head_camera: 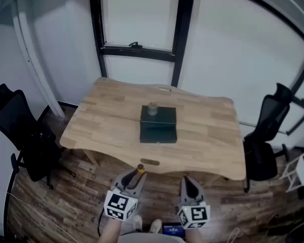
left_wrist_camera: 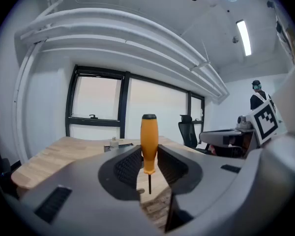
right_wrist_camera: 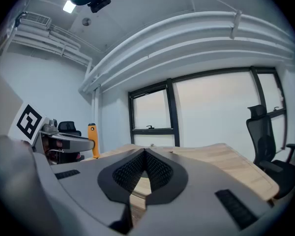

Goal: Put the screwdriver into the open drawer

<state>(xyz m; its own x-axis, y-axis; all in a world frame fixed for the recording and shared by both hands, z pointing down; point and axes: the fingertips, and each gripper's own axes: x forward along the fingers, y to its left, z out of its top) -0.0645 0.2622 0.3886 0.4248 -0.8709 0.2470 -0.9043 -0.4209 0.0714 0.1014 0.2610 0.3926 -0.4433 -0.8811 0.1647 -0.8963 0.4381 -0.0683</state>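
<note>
While both grippers hang short of its near edge, table (head_camera: 207, 140): pale wood, set below a window (head_camera: 137, 49), on a plank floor (head_camera: 55, 201).
box (head_camera: 158, 114): dark, at the table's middle.
jar (head_camera: 152, 108): small, upright on the box's top, toward the far side.
drawer (head_camera: 158, 133): seems drawn out of the box toward the near edge, though the head view is too dark to be sure how far.
chairs: one black chair (head_camera: 20, 130) off the table's left end, another (head_camera: 266, 146) beside its right end.
in the way: the table's near edge and a stretch of wood lie between the grippers and the drawer.
screwdriver (left_wrist_camera: 149, 141): upright between the left jaws, orange handle with a black cap on top, thin shaft pointing down; over the floor just before the near edge, well apart from the drawer.
left gripper (head_camera: 135, 177): clamped on the lower part of the handle, a ribbed pad on each side.
right gripper (head_camera: 188, 182): jaws pressed together with nothing between; beside the left one, not touching it.
left gripper view alone: the shaft below the handle, and a person (left_wrist_camera: 257, 95) standing far off at right, beyond the right gripper's marker cube (left_wrist_camera: 265, 122).
right gripper view alone: the handle from the side, at left, rising above the left gripper.
head view alone: the whole layout; of the screwdriver only the handle's top shows.
</note>
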